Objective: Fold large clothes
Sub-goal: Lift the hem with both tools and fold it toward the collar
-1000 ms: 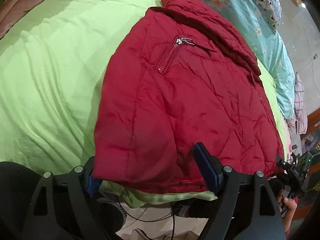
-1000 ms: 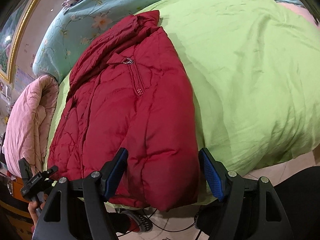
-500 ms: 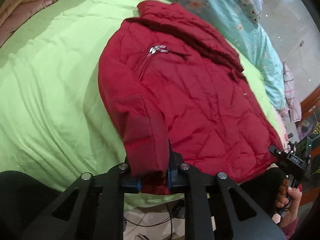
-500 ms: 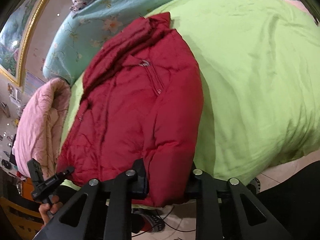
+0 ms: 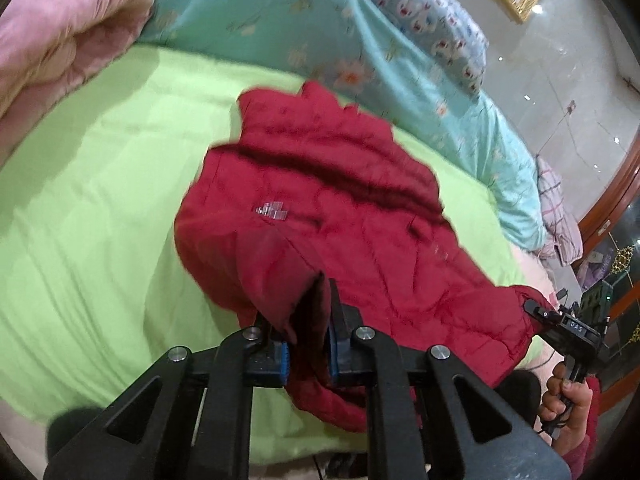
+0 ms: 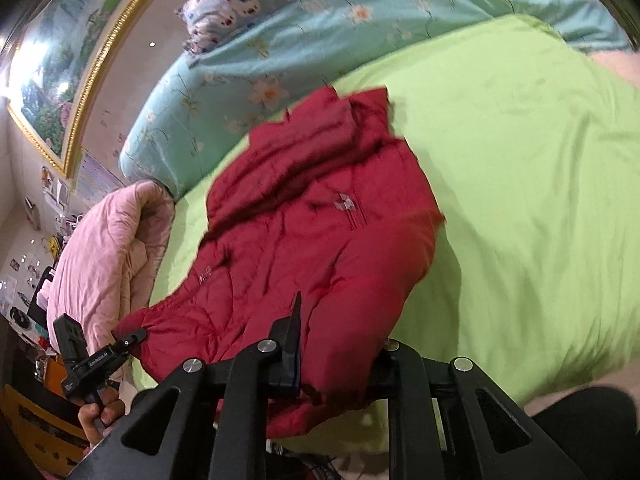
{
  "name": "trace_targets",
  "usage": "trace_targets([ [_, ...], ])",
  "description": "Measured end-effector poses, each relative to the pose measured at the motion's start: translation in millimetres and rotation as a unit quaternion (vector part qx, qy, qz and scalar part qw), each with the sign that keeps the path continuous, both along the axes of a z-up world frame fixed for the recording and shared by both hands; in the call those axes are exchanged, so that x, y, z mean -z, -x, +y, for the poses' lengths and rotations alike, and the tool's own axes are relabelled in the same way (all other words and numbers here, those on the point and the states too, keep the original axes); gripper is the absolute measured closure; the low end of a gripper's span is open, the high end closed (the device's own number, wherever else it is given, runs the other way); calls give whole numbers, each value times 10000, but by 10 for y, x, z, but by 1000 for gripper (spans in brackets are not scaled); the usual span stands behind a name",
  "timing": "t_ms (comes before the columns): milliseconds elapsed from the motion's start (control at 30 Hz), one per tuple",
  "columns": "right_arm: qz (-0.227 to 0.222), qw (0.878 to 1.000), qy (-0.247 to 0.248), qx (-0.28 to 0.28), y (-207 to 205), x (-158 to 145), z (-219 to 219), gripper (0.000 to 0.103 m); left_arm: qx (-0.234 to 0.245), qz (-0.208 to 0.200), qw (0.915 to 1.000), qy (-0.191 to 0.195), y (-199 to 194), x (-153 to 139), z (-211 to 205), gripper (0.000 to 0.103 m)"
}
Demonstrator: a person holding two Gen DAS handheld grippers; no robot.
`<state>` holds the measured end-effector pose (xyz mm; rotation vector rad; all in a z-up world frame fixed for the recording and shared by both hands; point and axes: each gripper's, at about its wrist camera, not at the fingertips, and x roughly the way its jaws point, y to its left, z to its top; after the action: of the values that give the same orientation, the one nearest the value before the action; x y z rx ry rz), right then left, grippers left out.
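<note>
Green bedding (image 5: 100, 208) carries the red jacket (image 5: 360, 216), with a pink quilt (image 6: 104, 256) and blue floral cover (image 5: 280, 20) nearby. Left tool (image 5: 306, 346) and right tool (image 6: 340, 364) each clench its near hem.

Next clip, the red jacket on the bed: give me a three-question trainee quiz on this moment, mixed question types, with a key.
1. True or false: the left gripper is shut on the red jacket.
2. What colour is the sheet under the jacket: A white, B light green, C navy?
3. Fill in: the right gripper grips the jacket's near ____.

Key: 1 true; 2 B; 3 edge, at the hem corner nearest the camera.
</note>
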<state>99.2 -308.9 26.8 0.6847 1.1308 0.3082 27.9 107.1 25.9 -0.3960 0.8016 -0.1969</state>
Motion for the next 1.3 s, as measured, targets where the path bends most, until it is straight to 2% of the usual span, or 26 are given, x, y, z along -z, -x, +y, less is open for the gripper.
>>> trace_targets([
  [267, -544, 9985, 53, -55, -481, -208, 75, 87, -104, -396, 9991, -94, -445, -276, 26, 93],
  [500, -858, 9963, -9, -37, -982, -263, 78, 87, -166, -802, 9960, -369, -882, -550, -15, 93],
  [733, -1041, 9945, -36, 43, -1540, -235, 120, 87, -268, -911, 9948, -370, -1467, -666, -1, 93],
  [1067, -960, 9950, 14, 274, -2468, 34, 195, 87, -476, -845, 9930, -672, -2363, -633, -73, 93],
  [1300, -620, 9968, 120, 489, -3015, 504, 230, 87, -603, -582, 9930, -836, -3053, -435, -104, 93],
])
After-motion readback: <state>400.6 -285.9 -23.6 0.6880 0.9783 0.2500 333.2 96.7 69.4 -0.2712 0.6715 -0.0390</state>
